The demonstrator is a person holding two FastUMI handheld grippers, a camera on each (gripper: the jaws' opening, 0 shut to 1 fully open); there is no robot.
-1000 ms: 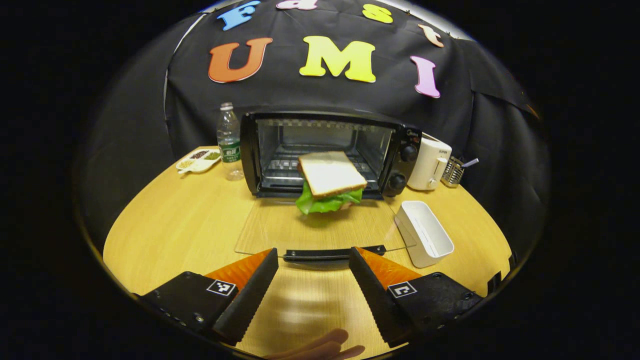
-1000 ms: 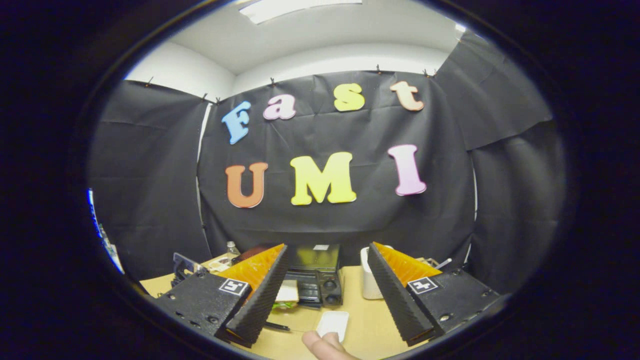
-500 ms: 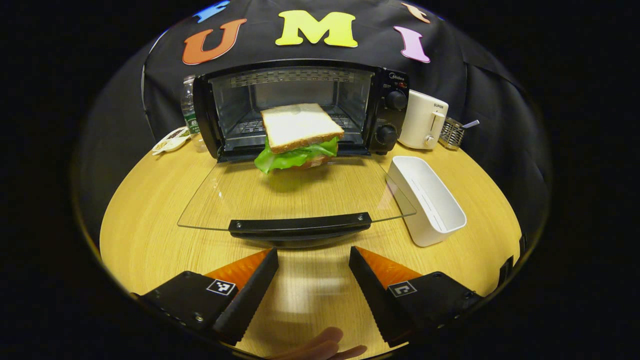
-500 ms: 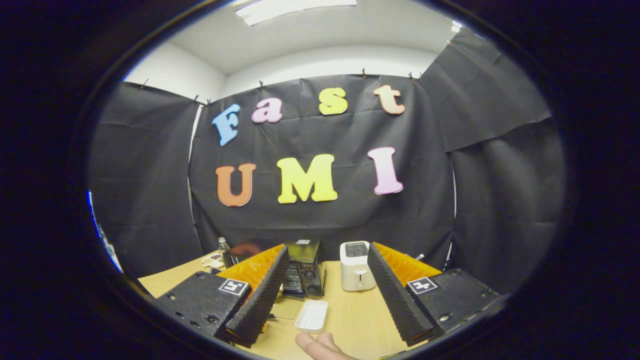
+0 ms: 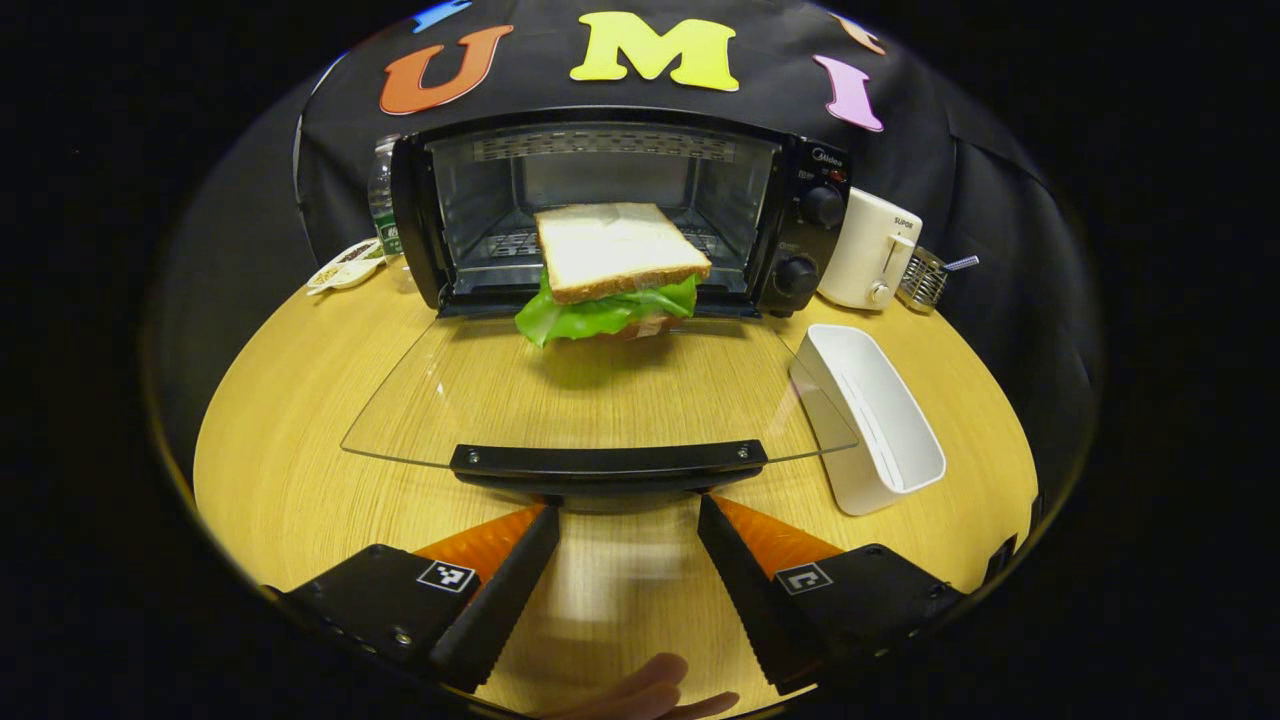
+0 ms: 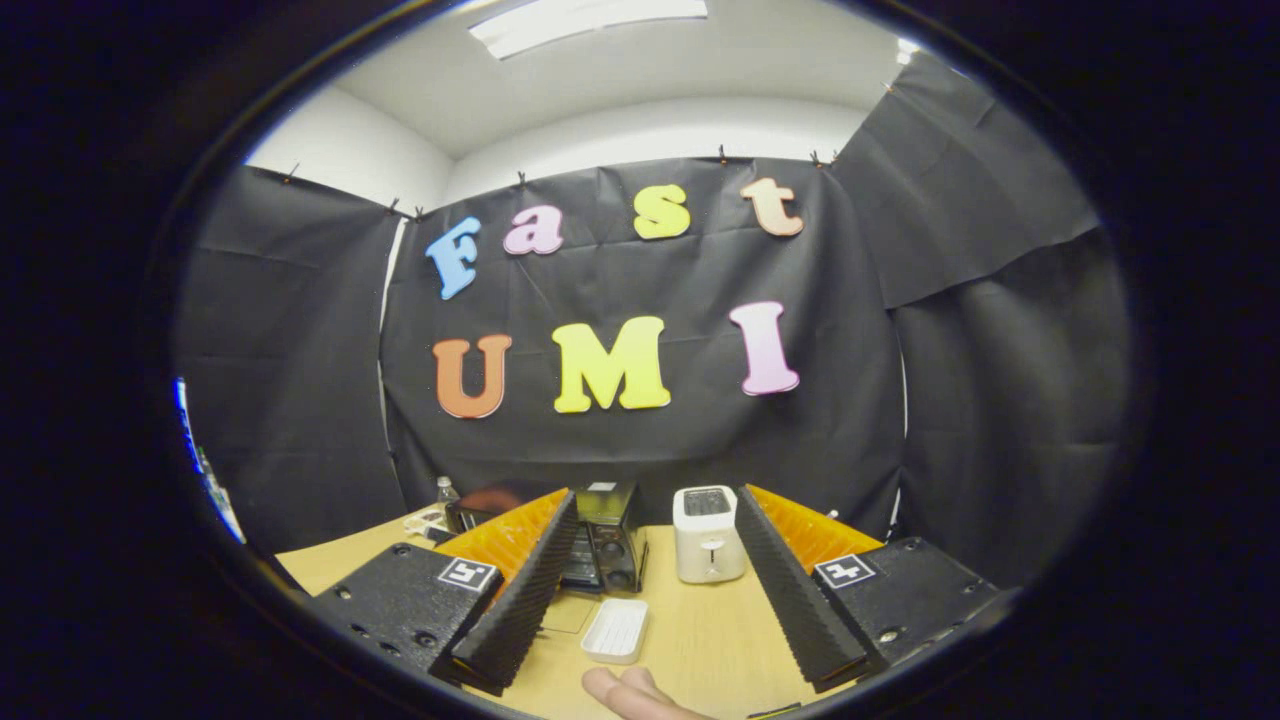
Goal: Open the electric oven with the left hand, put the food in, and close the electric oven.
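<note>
Since 1 second ago the left gripper (image 5: 625,520) has closed in on the door handle (image 5: 608,462), jaws spread, unladen. The sandwich (image 5: 612,268) sits at the open oven (image 5: 610,210) mouth. The right gripper (image 6: 648,560) hangs released above the table (image 6: 700,640).

- Left gripper view: low over the table (image 5: 300,470), facing the open oven (image 5: 620,210) head-on, close; door handle (image 5: 608,462) just above its own fingers at the frame's bottom.
- Right gripper view: higher and farther back, tilted up; cloth wall and ceiling fill most of the frame, table (image 6: 700,630) at the bottom.
- Shared: oven (image 6: 610,535), toaster (image 5: 870,262) (image 6: 708,533), white tray (image 5: 868,415) (image 6: 616,630), bottle (image 5: 382,205) (image 6: 446,491).
</note>
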